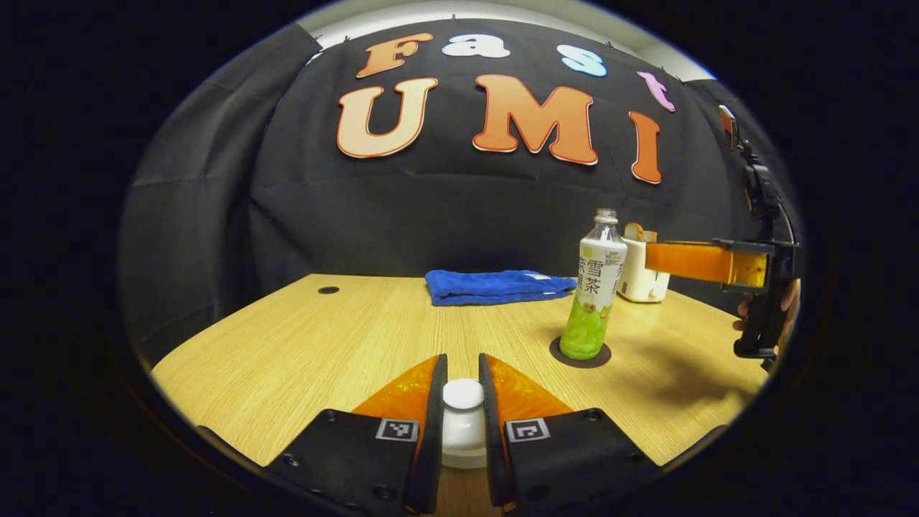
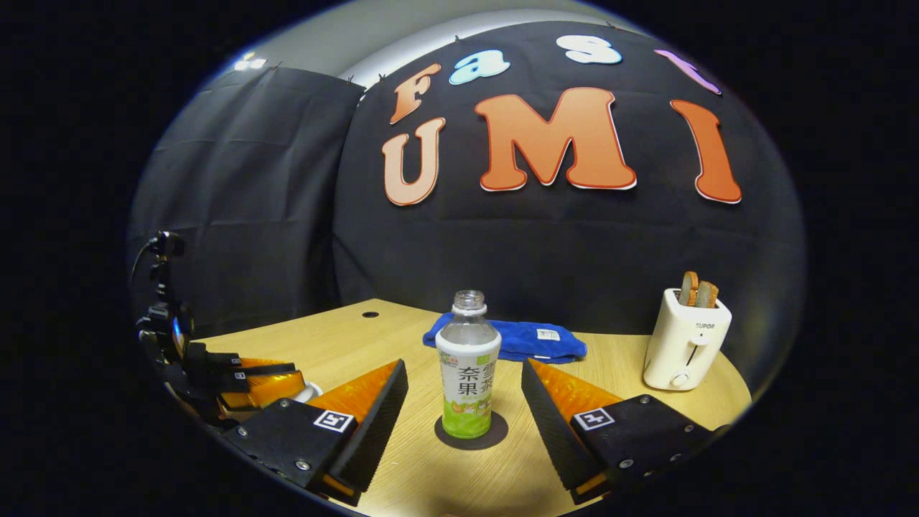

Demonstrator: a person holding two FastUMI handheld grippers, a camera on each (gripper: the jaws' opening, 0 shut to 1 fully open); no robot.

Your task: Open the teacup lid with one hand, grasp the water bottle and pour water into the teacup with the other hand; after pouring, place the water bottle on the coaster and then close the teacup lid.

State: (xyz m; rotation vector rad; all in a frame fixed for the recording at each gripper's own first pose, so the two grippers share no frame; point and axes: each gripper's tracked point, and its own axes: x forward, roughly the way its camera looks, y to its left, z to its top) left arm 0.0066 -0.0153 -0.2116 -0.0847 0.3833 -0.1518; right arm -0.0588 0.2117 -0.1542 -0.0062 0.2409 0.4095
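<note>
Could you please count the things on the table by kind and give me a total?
Water bottle: 1
Coaster: 1
Teacup with lid: 1
Blue towel: 1
Toaster: 1
Total: 5

Left gripper view: low over table point(image 1: 287, 337), near its front edge, facing the back wall, close above a white lid knob point(image 1: 463, 393). Right gripper view: low, facing the back edge, close to water bottle point(image 2: 468, 373). Shared: water bottle, blue cloth point(image 2: 531, 341), toaster point(image 2: 683, 345).
</note>
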